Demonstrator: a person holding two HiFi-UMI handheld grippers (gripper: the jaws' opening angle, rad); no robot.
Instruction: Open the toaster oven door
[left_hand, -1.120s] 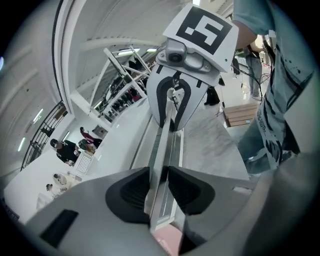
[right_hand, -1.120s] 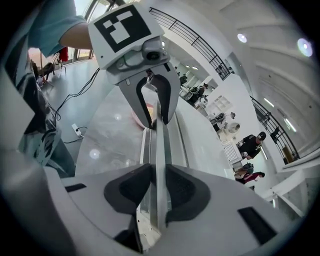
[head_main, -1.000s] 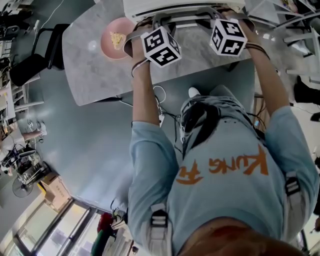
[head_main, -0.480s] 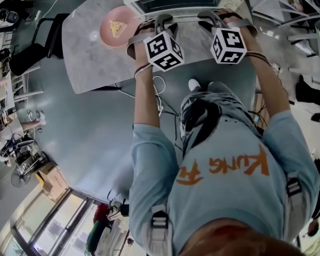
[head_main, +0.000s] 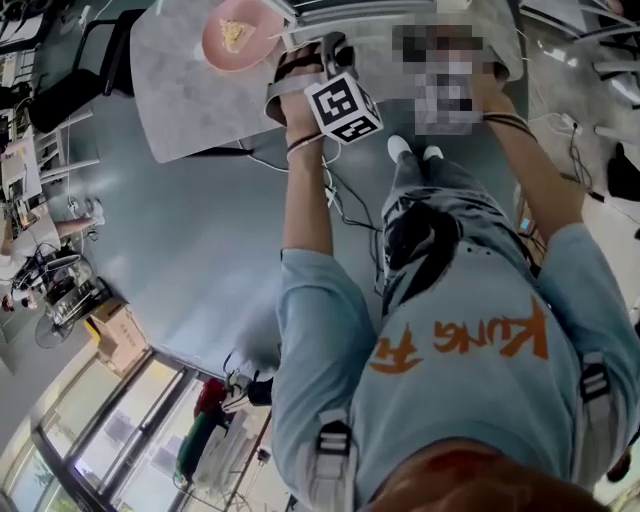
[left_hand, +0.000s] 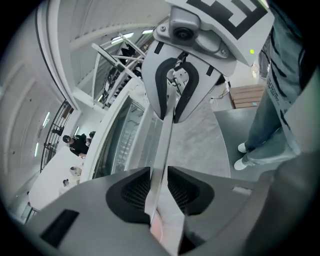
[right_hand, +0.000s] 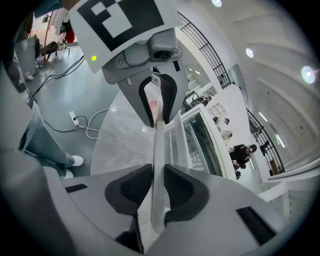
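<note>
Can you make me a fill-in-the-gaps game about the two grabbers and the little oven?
1. The plate on the table is ___ in colour.
2. The left gripper and the right gripper are both shut on the toaster oven's long door ___.
3. The plate lies nearer the ___ gripper.
Missing words: pink; handle; left.

text: "KUNG", orange letters | on: person's light blue shirt (head_main: 450, 400) | neighbouring orange word: not legible
</note>
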